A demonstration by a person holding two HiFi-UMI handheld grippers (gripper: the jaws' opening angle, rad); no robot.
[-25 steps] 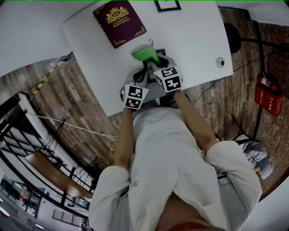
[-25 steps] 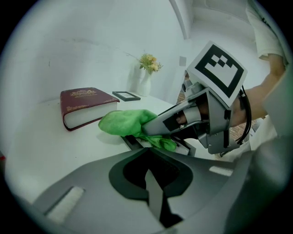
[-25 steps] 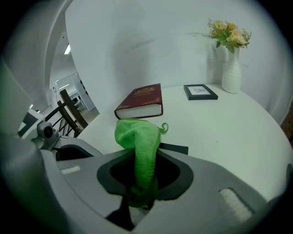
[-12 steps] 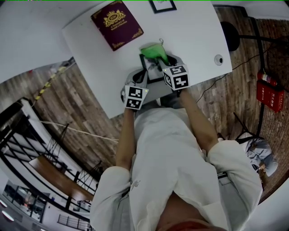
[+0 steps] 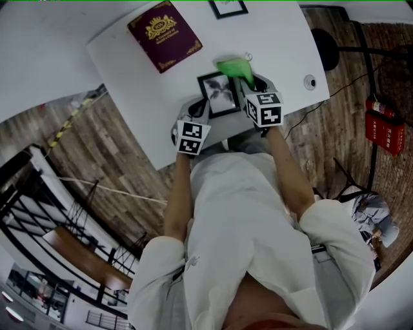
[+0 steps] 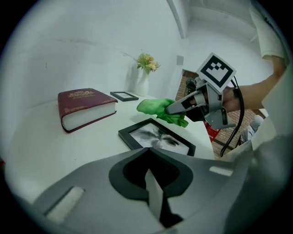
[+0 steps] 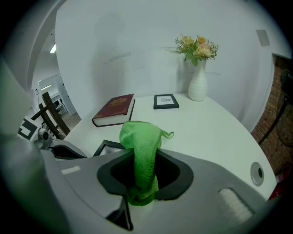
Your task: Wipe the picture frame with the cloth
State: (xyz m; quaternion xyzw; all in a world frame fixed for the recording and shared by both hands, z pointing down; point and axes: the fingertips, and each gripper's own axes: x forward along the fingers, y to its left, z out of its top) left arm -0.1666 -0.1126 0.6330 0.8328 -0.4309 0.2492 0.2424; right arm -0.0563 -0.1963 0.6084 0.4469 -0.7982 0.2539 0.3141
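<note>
A black picture frame [image 5: 216, 94] with a grey plant print lies flat on the white table [image 5: 277, 38]. My right gripper [image 5: 251, 82] is shut on a green cloth [image 5: 235, 67], which hangs bunched just right of the frame's far corner. In the right gripper view the cloth [image 7: 142, 139] stands up from the jaws of that gripper [image 7: 144, 178], with the frame [image 7: 104, 147] low at the left. My left gripper [image 6: 147, 157] is shut with nothing between its jaws, its tips at the near edge of the frame [image 6: 158, 138]; contact is hidden. In that view the cloth [image 6: 158, 109] hangs above the frame's far edge.
A maroon book [image 5: 164, 33] lies at the far left of the table. A small black frame [image 5: 227, 8] and a white vase of flowers [image 7: 198, 84] stand at the back. A round cable port [image 5: 310, 82] sits near the right edge. A red extinguisher [image 5: 382, 130] lies on the floor.
My right gripper has carried the cloth to the right, off the frame's face, which is now uncovered. The left gripper has stayed in place.
</note>
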